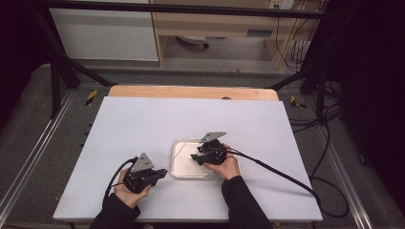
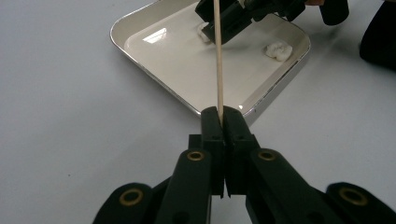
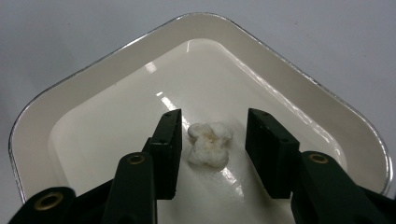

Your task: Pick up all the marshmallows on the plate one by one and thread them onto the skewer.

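Observation:
A shallow cream tray (image 1: 179, 168) lies on the white table in front of the person. My left gripper (image 1: 162, 172) rests left of it, shut on a thin wooden skewer (image 2: 218, 56) that points up over the tray (image 2: 187, 74). In the left gripper view the jaws (image 2: 223, 116) are pressed together on the stick. My right gripper (image 1: 195, 157) is lowered into the tray (image 3: 70, 93). It (image 3: 213, 119) is open, with a white puffy piece like popcorn (image 3: 208, 143) between its jaws and a gap on each side. A second white piece (image 2: 279, 50) lies near the tray's far corner.
The white table top (image 1: 143, 124) spreads around the tray, with a wooden edge (image 1: 191, 91) at the back. A black cable (image 1: 277, 171) trails right from the right gripper. Dark frame bars and floor cables surround the table.

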### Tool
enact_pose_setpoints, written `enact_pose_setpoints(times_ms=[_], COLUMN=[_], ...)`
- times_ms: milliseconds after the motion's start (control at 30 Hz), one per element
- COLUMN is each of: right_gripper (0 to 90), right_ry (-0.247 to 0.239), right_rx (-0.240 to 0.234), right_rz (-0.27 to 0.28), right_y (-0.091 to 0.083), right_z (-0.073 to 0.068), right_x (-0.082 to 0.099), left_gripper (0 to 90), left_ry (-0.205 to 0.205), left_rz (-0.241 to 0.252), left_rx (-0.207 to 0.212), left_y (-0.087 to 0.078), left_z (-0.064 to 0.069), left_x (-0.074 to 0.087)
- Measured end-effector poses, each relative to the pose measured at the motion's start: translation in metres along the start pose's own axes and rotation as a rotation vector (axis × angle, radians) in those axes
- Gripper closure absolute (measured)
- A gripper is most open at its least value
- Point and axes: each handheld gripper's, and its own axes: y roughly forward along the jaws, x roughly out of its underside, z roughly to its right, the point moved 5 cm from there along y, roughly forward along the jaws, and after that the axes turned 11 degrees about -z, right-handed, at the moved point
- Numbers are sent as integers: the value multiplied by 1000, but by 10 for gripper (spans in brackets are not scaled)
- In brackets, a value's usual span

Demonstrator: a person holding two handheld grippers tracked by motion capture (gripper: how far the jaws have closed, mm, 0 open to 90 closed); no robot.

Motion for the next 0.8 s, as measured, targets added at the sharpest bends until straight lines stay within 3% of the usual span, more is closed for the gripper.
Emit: enact_pose_setpoints(times_ms=[233,467,800], right_gripper=[673,710,715], right_ry=[-29,-7,16], right_rx=[16,7,-65], right_rz=[4,6,90], right_y=[0,-2,-40], right_z=[-2,-2,-6], right_x=[2,1,-7], left_gripper=[884,884,884], left_ry=[5,8,15], left_rz=[1,3,21], left_rx=[0,1,-1], left_y=[1,1,-1], left_z=[2,3,5], left_x=[-1,-1,-2])
